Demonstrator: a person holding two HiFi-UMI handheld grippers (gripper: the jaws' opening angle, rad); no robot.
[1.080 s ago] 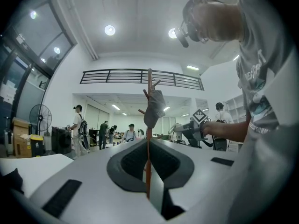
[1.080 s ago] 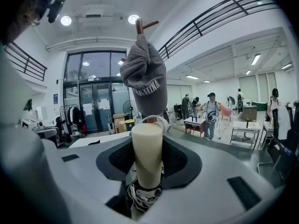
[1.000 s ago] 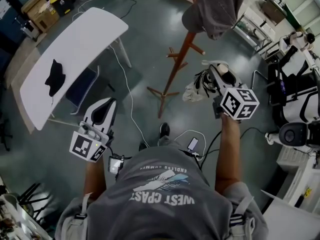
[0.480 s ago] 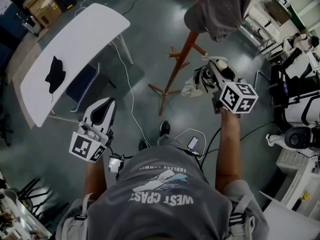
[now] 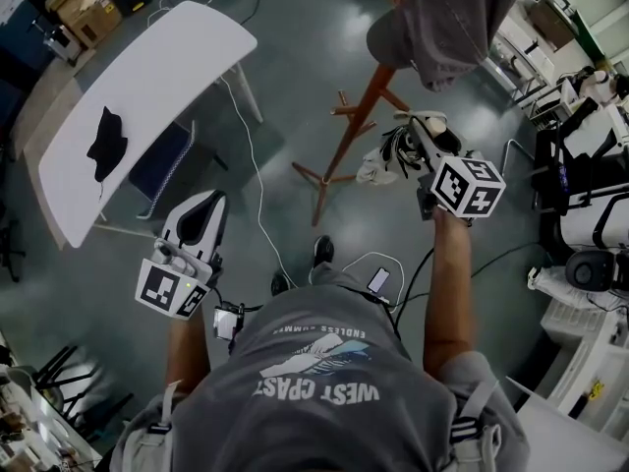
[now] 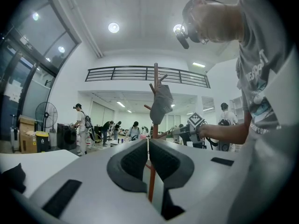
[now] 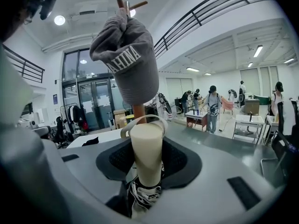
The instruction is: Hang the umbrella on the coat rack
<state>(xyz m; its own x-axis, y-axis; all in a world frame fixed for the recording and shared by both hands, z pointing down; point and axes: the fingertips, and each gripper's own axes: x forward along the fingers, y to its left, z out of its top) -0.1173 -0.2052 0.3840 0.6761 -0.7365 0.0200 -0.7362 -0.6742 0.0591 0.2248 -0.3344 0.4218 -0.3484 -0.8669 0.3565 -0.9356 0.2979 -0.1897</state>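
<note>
1. The right claw (image 5: 423, 138) is pinched tight on the umbrella (image 5: 385, 157). It squeezes the fat cream handle (image 7: 146, 153), which fills the gap between the two jaws.
2. The handle points forward, out past the claw tips. The folded black and white cloth (image 7: 142, 195) hangs down behind and under the claw. I think it is held this way so the handle end gets to the rack first.
3. A thin strap loop (image 7: 140, 121) sits at the tip of the handle. That loop looks like the part that should go over a peg.
4. The coat rack (image 5: 346, 136) stands just in front of the umbrella, close but not touching. A grey cap (image 7: 127, 62) already hangs near the top. A bare wooden peg (image 7: 138, 5) sticks out above the cap.
5. The umbrella is not hung yet. It is up in the air, in the claw.
6. The left claw (image 6: 148, 160) is pressed together, with only a thin slit between its jaws. It holds nothing and hangs low on the left side, well away from the rack, out of the way.
7. Farther off is a white table (image 5: 147, 87) with a black cloth (image 5: 106, 146) on it.
</note>
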